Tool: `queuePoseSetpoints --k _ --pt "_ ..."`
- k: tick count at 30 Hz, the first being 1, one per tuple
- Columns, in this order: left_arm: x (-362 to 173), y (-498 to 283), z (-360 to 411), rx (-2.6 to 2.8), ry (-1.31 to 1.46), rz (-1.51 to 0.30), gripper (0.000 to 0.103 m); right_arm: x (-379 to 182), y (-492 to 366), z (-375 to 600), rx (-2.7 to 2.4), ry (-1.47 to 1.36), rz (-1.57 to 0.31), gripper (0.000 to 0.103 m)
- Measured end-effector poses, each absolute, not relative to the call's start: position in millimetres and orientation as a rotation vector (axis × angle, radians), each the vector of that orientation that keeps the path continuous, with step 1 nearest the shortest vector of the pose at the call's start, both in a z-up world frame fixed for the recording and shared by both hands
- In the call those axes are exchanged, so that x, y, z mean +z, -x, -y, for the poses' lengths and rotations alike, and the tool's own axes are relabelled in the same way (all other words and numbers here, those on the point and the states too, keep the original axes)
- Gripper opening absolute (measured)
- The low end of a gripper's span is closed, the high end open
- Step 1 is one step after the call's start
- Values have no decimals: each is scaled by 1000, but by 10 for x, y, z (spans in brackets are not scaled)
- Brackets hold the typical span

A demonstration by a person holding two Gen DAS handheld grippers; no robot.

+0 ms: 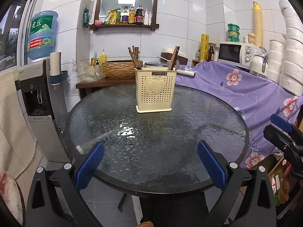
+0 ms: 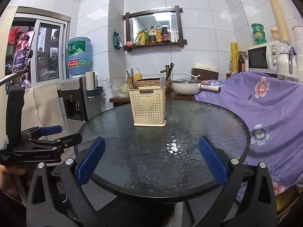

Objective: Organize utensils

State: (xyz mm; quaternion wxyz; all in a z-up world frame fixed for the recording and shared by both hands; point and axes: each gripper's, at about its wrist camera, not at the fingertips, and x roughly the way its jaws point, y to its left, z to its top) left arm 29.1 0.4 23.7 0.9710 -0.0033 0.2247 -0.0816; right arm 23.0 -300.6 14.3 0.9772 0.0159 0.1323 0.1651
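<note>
desk (image 1: 189,151): round, dark textured glass top, bare apart from the holder.
holder (image 1: 155,89): cream perforated utensil caddy with a heart on its front, upright near the desk's far edge, roughly centred.
chopsticks (image 1: 133,56): dark brown, standing in the holder, one bunch at its left end, another (image 1: 173,58) at its right end, tips leaning outward.
spoon (image 2: 162,82): pale, bowl up, in the holder's right part.
left gripper (image 1: 150,162): hovers at the desk's near edge, jaws spread wide, nothing between them.
right gripper (image 2: 151,158): same pose at the near edge, jaws wide apart, empty.
</note>
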Motion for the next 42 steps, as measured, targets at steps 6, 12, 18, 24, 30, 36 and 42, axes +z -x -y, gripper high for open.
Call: queuePoseSetpoints --k 6,12,18,24,30,36,42 --pt "213 -271 26 -159 -2 -461 97 126 -228 3021 339 -48 -275 97" --pt "207 -263 15 -151 3 -464 97 102 -228 2984 344 -41 -279 97" --pt "200 -238 12 -145 -1 -462 97 101 -237 2981 349 -42 -283 97" --pt "197 -227 -1 -144 8 -461 97 97 -236 2974 351 -42 -284 97" --pt "210 -217 -4 -139 9 -450 97 79 -256 2967 355 -46 -288 97" --pt "209 -197 4 -135 12 -444 97 70 -264 2981 355 -49 -291 97" --pt "210 -194 12 -132 7 -445 97 62 -259 2984 357 -51 -293 97"
